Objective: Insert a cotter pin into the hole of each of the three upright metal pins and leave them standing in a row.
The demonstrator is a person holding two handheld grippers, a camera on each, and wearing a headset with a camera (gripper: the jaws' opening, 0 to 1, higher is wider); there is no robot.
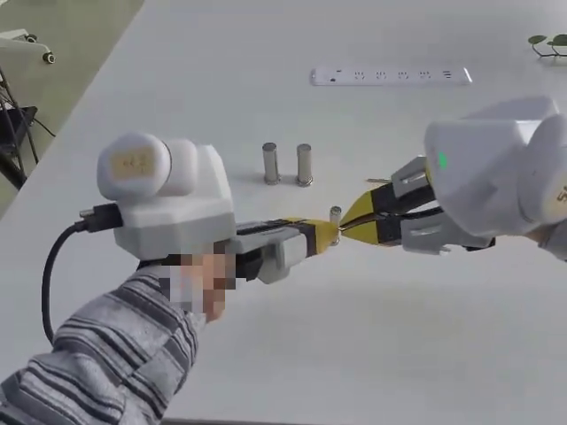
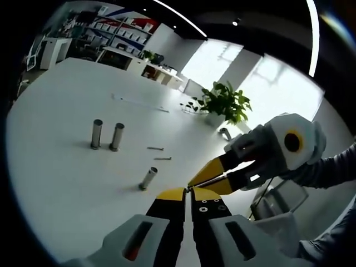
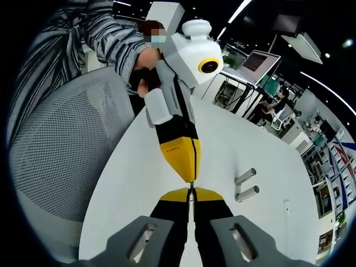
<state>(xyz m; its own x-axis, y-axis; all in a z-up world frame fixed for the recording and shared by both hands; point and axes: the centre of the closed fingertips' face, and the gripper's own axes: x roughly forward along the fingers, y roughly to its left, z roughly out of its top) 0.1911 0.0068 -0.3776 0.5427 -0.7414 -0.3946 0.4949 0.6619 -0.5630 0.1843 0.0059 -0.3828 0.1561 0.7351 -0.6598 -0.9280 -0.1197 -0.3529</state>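
Clenched tip-to-tip on the cotter pin [image 2: 207, 182], left gripper [image 2: 188, 193] and right gripper [image 3: 191, 194] should square it before threading the metal pin [image 1: 335, 213] just beside their tips.

The table [image 1: 266, 53] is plain white, and so is the power strip [image 1: 390, 76] at its far side. The three metal pins [image 1: 271, 164] are silver-grey. The left gripper [image 1: 330, 233] has a white body with a cream oval patch and black jaws with yellow tips. A black cable [image 1: 53, 266] runs from it. The right gripper [image 1: 350, 225] is white too, with a small green light, grey metal brackets and yellow tips on black. The thin cotter pin [image 2: 207, 182] is grey. The sleeve [image 1: 97, 363] at near left is striped in light and dark grey. The plant [image 2: 225, 103] at the far right has green leaves. The chair [image 3: 61, 150] is grey mesh.
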